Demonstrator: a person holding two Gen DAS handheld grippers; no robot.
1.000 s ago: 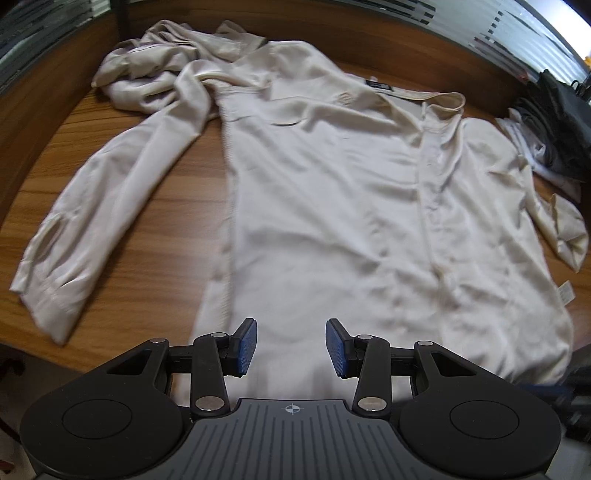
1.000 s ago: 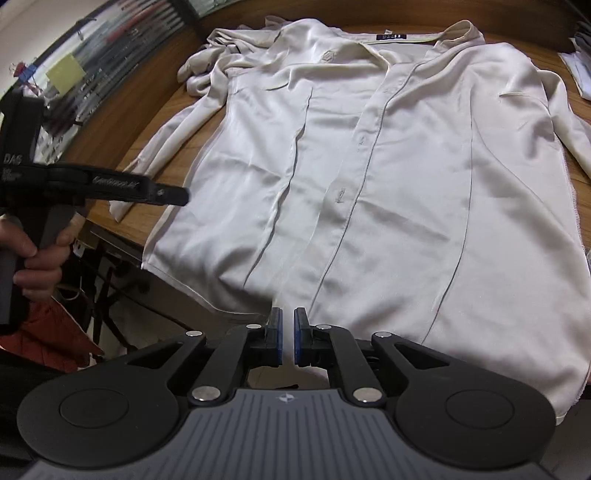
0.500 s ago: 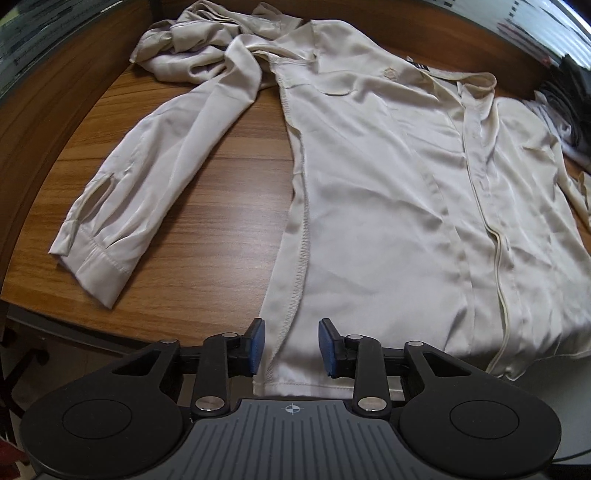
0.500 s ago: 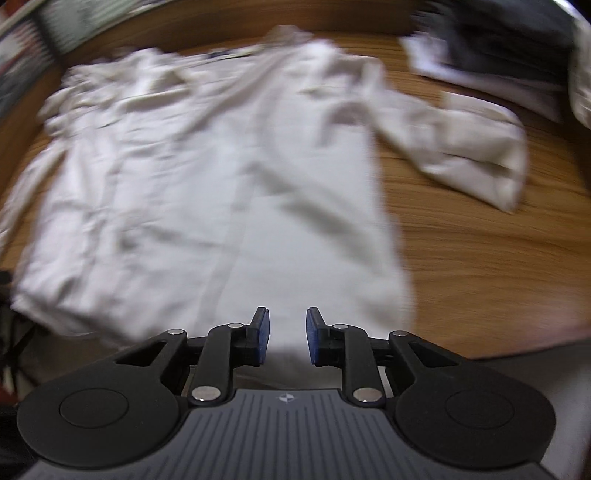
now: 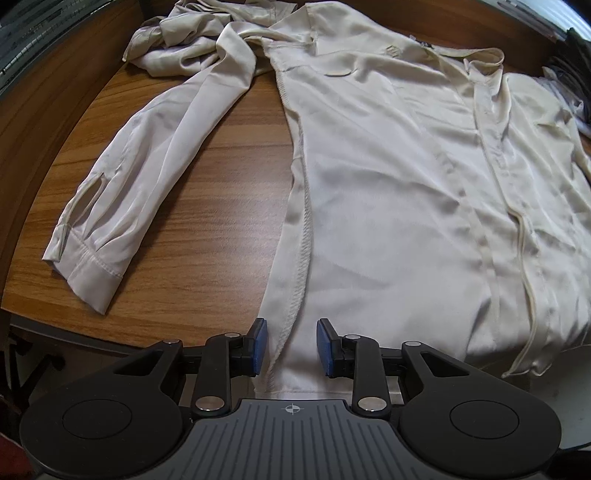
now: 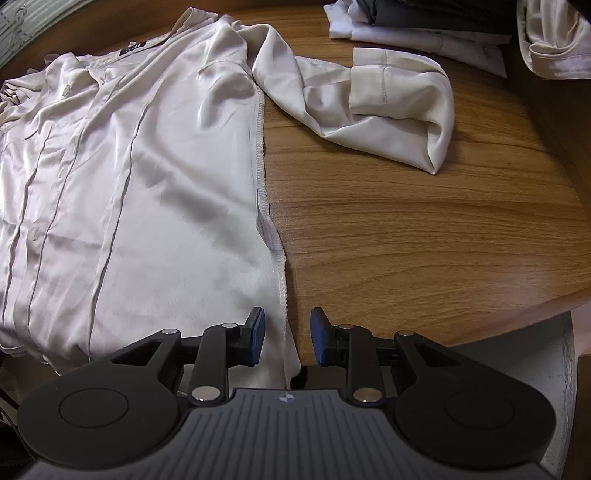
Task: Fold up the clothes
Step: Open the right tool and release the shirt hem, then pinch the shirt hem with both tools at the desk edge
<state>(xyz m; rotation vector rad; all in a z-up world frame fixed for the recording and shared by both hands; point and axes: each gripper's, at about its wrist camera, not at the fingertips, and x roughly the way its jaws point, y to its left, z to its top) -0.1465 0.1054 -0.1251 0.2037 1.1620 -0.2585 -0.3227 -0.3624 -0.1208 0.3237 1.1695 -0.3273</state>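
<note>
The cream satin button-up shirt (image 5: 388, 192) lies spread front-up on the brown wooden table (image 5: 207, 229), hem hanging over the near edge. Left gripper (image 5: 291, 347) sits released, jaws apart astride the hem's left corner; right gripper (image 6: 287, 341) likewise unclenched astride the right corner seam.

A wooden table (image 6: 424, 206) carries what looks like a pile of other garments (image 6: 424, 26) at its far edge.

Both wrist views low at table edge, facing across shared shirt (image 5: 388, 203)
</note>
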